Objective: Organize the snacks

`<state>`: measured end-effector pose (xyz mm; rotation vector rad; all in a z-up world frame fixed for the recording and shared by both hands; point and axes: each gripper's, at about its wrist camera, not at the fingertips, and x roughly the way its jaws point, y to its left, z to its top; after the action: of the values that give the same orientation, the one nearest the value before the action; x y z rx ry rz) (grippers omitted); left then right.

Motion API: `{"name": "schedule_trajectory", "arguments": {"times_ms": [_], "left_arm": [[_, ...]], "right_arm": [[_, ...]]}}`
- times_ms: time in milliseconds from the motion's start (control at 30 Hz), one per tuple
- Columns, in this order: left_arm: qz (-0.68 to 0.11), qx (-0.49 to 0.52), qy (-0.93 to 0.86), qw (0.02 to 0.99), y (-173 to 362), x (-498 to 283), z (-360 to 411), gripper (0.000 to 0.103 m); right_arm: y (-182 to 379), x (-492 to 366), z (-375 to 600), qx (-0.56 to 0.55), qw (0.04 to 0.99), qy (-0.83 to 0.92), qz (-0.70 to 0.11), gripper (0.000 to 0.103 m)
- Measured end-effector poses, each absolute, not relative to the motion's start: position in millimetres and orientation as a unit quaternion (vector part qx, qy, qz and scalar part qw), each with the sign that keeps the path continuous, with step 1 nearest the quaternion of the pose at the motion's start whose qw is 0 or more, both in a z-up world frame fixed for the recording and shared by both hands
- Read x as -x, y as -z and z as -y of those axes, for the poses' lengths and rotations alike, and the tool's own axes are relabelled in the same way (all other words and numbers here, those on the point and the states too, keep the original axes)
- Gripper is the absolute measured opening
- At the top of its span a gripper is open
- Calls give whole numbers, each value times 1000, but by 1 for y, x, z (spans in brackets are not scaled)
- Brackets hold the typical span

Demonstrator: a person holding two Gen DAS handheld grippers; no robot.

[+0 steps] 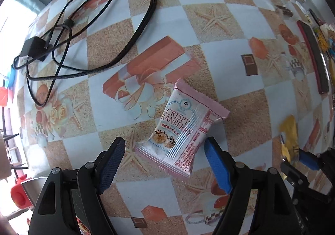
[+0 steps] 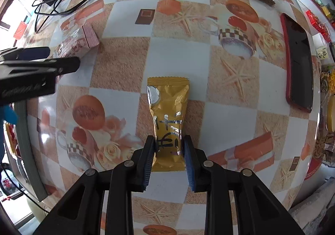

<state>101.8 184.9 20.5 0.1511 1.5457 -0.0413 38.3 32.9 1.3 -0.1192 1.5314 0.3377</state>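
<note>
Left-wrist view first: we see our left gripper (image 1: 165,147) spread wide over one pink cranberry snack packet (image 1: 181,128) lying on the patterned tablecloth (image 1: 219,54), pads clear of it, with one tangled black charger cable (image 1: 88,31) well apart and nothing barring the way. In the right-wrist view, our right gripper (image 2: 169,147) stands narrow, pinching one gold snack packet (image 2: 168,117); one red-cased phone (image 2: 298,61) lies off to the side.
</note>
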Motion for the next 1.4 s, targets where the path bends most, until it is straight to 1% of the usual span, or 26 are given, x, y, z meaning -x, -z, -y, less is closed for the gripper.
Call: {"name": "schedule_trajectory", "arguments": {"times_ms": [33, 100, 200, 300, 367, 567, 700, 767, 833, 967, 1133, 1167, 1200, 1233, 1267, 1400], "left_arm": [[-695, -58, 17, 717, -21, -102, -185, 72], [-694, -37, 28, 718, -23, -100, -184, 58], [-690, -57, 27, 721, -24, -92, -179, 56], [-694, -49, 18, 718, -24, -70, -180, 56], [-700, -31, 10, 714, -23, -52, -183, 56], [-714, 4, -18, 700, -21, 23, -191, 56], [-722, -2, -15, 691, -19, 59, -190, 60], [-724, -15, -8, 689, -17, 68, -189, 63], [-728, -22, -4, 686, -15, 72, -188, 71], [-727, -33, -10, 686, -17, 89, -199, 76], [-717, -32, 1, 696, -21, 68, -207, 79], [-717, -34, 5, 696, -20, 61, -208, 79], [-718, -39, 9, 695, -20, 55, -208, 79], [-719, -45, 13, 693, -18, 53, -207, 79], [-721, -47, 17, 691, -16, 50, -206, 79], [-719, -29, 21, 694, -16, 39, -206, 80]], "right_arm": [[-5, -35, -33, 54, 707, -153, -689, 30], [-7, -31, -29, 52, 707, -152, -689, 30], [-7, -29, -29, 56, 708, -154, -687, 30], [-12, -26, -30, 56, 706, -156, -689, 30], [-4, -24, -24, 54, 705, -156, -690, 30], [2, 7, -20, 71, 701, -160, -691, 30], [5, 35, -15, 77, 693, -163, -698, 30], [6, 50, -11, 78, 688, -164, -703, 30], [8, 64, -8, 79, 684, -163, -707, 30], [9, 85, -4, 79, 676, -160, -715, 30], [10, 95, 10, 43, 667, -147, -729, 30], [11, 94, 16, 33, 665, -140, -733, 37], [12, 93, 22, 25, 664, -132, -736, 48], [12, 92, 26, 21, 666, -125, -735, 73], [10, 92, 30, 19, 671, -119, -731, 81], [3, 84, 35, 24, 669, -115, -734, 81]]}}
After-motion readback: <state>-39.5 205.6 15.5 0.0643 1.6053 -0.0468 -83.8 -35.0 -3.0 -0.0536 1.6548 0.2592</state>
